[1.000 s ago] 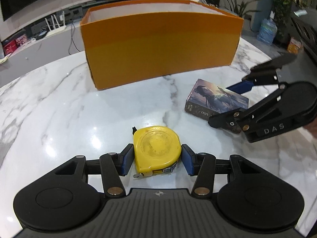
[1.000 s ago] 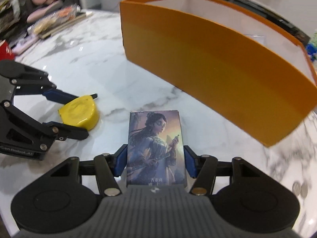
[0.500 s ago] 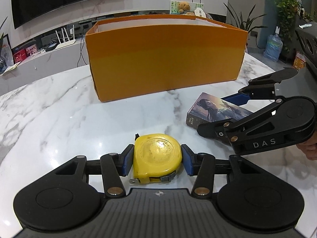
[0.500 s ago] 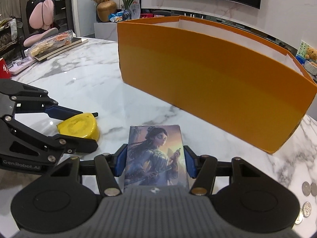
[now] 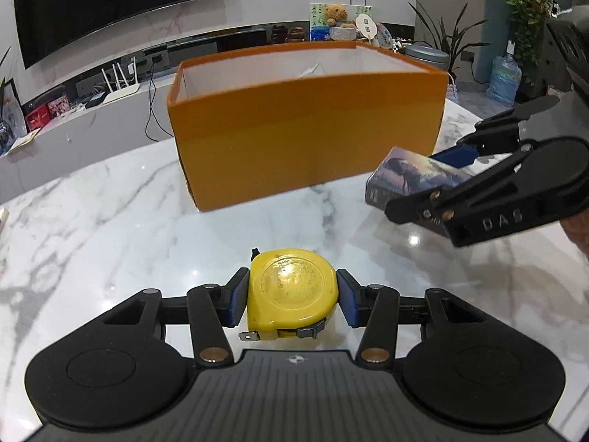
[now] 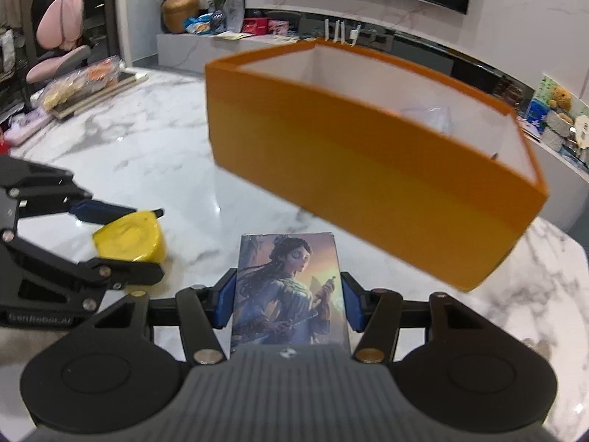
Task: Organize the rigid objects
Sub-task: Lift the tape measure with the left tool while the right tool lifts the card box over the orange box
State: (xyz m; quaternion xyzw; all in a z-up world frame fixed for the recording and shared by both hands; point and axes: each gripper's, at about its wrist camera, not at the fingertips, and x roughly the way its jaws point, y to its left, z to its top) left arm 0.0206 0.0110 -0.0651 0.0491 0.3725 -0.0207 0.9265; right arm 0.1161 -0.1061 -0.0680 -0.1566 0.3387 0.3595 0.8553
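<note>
A round yellow plastic tape measure (image 5: 292, 291) lies flat, face up, its metal hook toward the camera. A small rectangular card box (image 6: 291, 291) printed with a painted figure is tilted, face up. Beyond both stands an open-topped orange cardboard box (image 5: 305, 140) with white inner walls.

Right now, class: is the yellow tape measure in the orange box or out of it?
Out. The tape measure sits clamped in the left gripper, short of the orange box.

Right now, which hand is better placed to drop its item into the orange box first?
Right, marginally. Its illustrated box sits nearer the orange box than the left's tape measure. Both look firmly held.
</note>
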